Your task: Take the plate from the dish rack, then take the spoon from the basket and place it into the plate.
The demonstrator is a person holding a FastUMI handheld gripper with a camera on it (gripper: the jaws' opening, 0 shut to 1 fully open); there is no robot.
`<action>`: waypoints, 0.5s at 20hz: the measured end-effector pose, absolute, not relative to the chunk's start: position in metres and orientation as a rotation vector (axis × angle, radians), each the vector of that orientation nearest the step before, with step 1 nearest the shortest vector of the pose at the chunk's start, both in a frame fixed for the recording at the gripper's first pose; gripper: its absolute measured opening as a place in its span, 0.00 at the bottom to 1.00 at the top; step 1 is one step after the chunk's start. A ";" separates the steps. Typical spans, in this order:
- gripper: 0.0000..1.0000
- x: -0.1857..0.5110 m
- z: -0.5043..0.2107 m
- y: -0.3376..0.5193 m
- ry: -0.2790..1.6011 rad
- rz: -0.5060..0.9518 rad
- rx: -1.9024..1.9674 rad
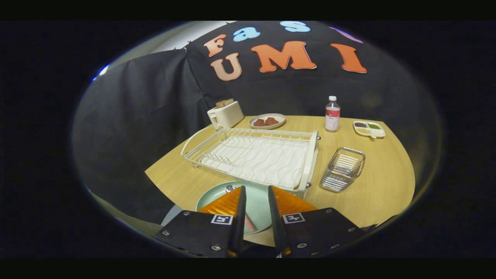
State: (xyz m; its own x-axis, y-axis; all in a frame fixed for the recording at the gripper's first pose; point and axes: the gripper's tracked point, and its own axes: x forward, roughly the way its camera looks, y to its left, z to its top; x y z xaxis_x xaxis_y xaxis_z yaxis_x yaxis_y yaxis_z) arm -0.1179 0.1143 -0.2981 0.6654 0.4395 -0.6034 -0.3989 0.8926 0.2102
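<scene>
- two task steps appear complete, judged from the layout: the plate (217,195) lies flat on the table (379,186), outside and just in front of the dish rack (255,157), and the spoon (248,221) lies in the plate.
- dish rack: holds no dishes; its wire tines and ribbed drain mat are bare.
- spoon: a metal tip shows on the plate on the rack side of the fingers, and a striped handle end shows in the gap between the fingers. whether it rests fully on the plate or is partly lifted cannot be told.
- gripper (254,207): fingers stand a narrow gap apart, directly over the plate. the handle end lies in that gap with space either side; no contact is visible, so the fingers seem to have let go, though a grip cannot be ruled out.
- basket (343,169): a clear ribbed container beside the dish rack's end wall, apparently empty, which fits the spoon having been taken out.
- remaining work, as a judgement: confirm release and back the fingers away from the plate.
- other containers beyond the dish rack: a toaster (225,113) with bread in its slots, a dish (267,121) holding brown food pieces, a capped bottle (332,114), and a divided tray (369,129) with small portions in its compartments.
</scene>
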 end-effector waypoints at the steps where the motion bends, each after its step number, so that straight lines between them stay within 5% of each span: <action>1: 0.36 -0.108 -0.284 0.110 0.663 0.458 0.062; 10: 0.79 -0.044 -0.147 0.064 0.312 0.313 0.041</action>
